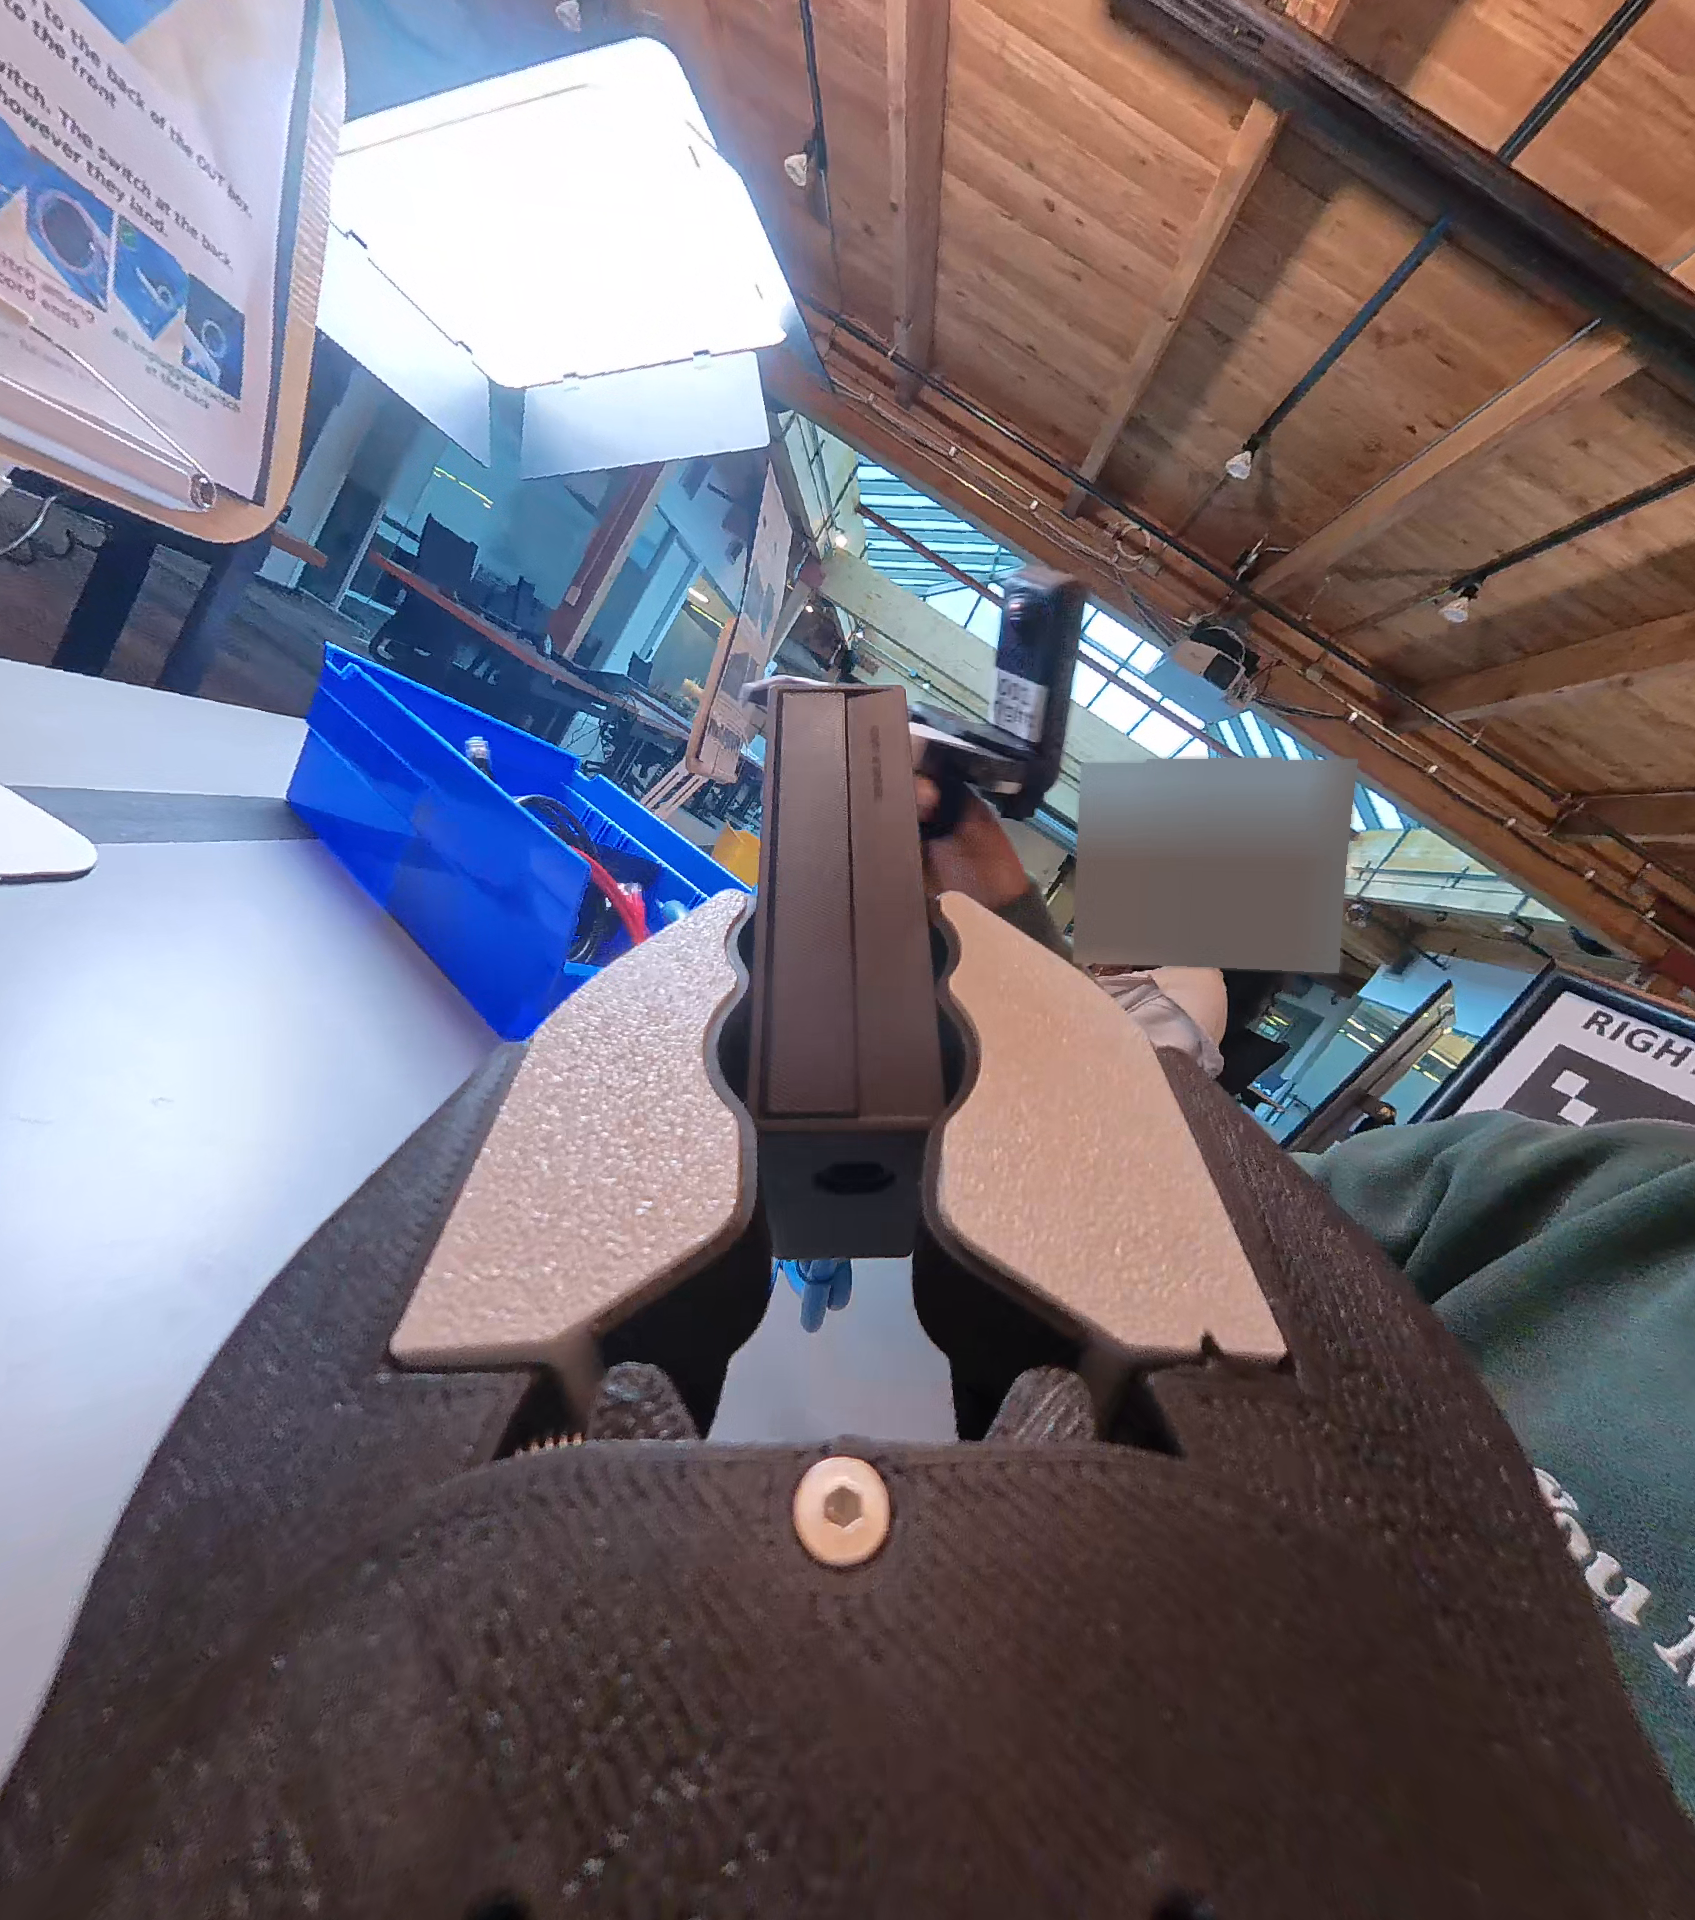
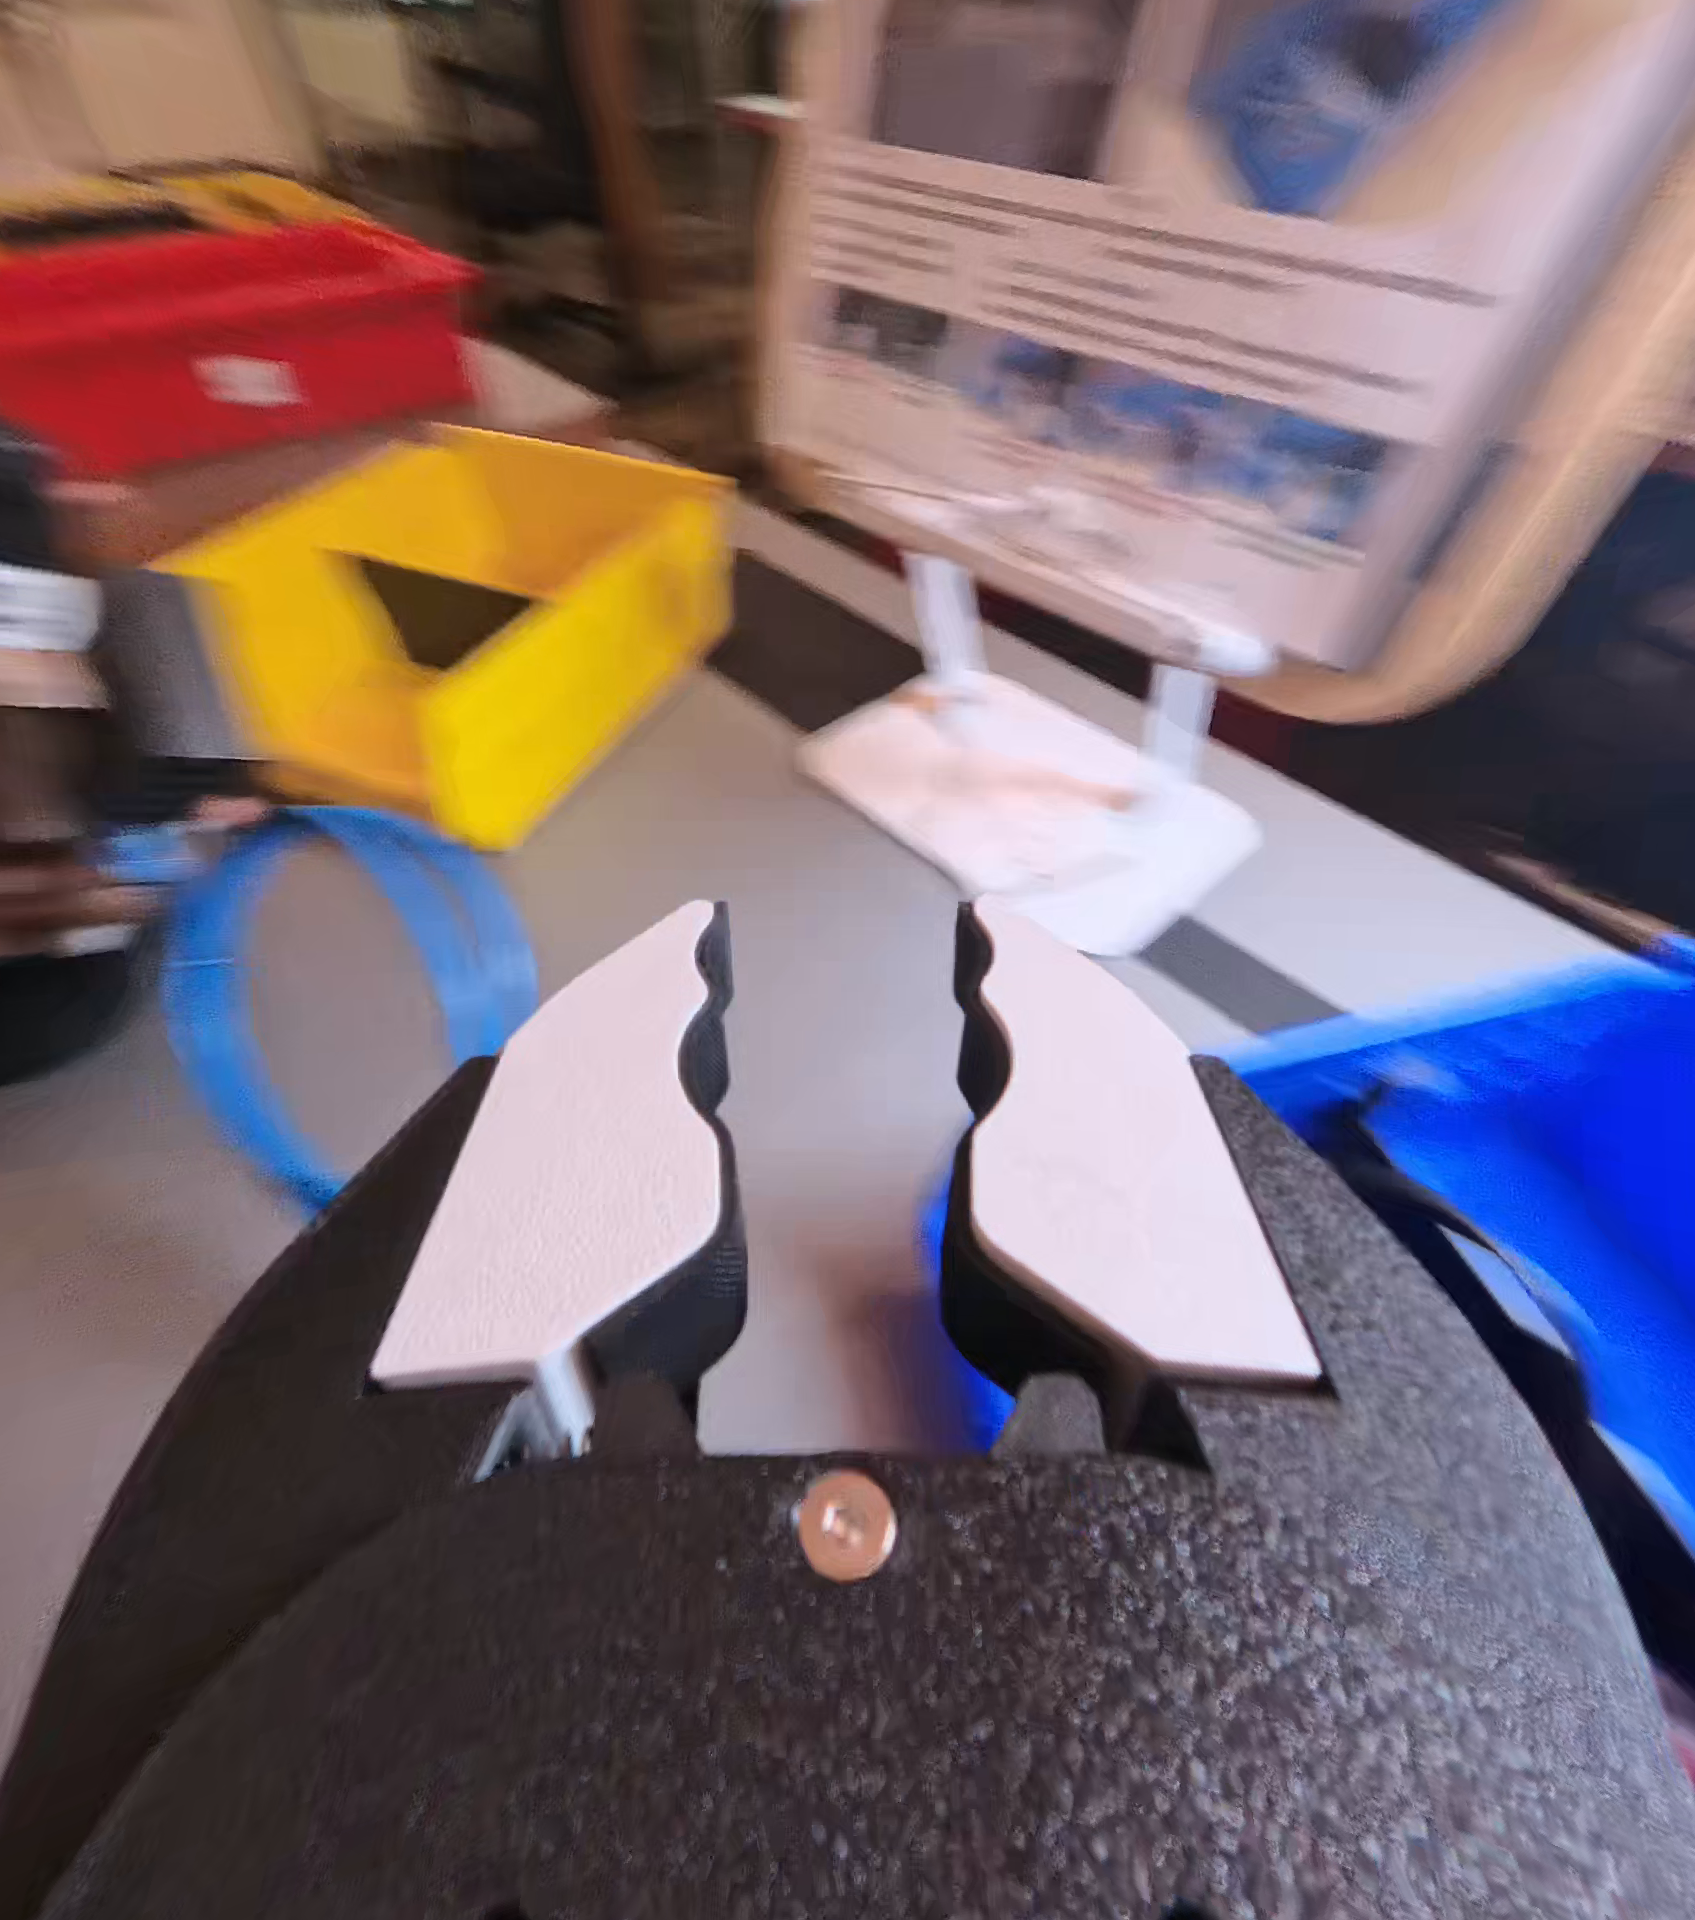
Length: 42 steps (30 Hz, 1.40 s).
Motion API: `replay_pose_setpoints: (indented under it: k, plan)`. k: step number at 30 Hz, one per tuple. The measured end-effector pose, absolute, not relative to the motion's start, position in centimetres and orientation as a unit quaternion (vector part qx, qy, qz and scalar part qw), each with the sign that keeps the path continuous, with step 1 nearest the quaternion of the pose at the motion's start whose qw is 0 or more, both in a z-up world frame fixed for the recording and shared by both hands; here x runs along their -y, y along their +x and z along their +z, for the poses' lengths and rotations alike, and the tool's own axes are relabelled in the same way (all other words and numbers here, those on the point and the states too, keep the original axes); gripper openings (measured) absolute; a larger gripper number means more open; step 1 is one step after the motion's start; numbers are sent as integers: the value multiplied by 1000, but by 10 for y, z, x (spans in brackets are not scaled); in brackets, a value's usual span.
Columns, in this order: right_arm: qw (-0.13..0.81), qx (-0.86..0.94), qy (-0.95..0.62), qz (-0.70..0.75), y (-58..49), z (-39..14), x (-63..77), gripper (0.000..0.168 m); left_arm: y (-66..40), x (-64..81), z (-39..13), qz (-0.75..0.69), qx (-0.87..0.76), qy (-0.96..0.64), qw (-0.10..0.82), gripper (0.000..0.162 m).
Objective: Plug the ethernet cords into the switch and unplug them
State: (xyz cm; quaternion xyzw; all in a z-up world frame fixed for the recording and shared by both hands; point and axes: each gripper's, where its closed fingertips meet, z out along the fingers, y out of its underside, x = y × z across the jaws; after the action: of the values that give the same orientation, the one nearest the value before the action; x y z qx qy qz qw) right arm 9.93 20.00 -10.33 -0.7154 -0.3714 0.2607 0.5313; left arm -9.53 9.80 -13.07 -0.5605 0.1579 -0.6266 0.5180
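In the left wrist view my left gripper (image 1: 845, 904) is shut on the switch (image 1: 838, 1039), a long dark box held end-on and tilted up off the grey table (image 1: 95, 1091). A bit of blue cord (image 1: 822, 1294) shows under the switch. More cords, one red (image 1: 619, 904), lie in the blue bin (image 1: 438, 831). My right gripper (image 2: 843, 914) is open and empty above the table in a blurred view. A coiled blue ethernet cord (image 2: 230, 1039) lies to its left.
A yellow bin (image 2: 469, 623) and a red bin (image 2: 178, 332) stand at the back left. The blue bin (image 2: 1549, 1143) is close on the right. An instruction board (image 2: 1134, 312) on a white stand (image 2: 1030, 810) stands behind. A person's green sleeve (image 1: 1549, 1299) is on the right. The gap from one gripper's tips to the other's is roughly 25 cm.
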Motion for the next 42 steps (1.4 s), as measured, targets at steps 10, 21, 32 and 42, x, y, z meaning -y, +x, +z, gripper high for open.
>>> replay_pose_setpoints:
  k: [10, 21, 32, 42]
  plan:
    - [378, 528, -640, 410, -86, -175, -53, 37, -85, -89, -131, -620, -174, -560, 521, 29]
    - [296, 573, -636, 425, -84, -186, -47, 16, -71, -74, -140, -608, -267, -577, 476, 33]
    - [220, 570, -615, 499, -59, -187, -33, 16, -56, -51, -167, -544, -387, -617, 416, 31]
    - [258, 554, -634, 474, -62, -180, -42, 14, -57, -53, -154, -496, -395, -599, 489, 30]
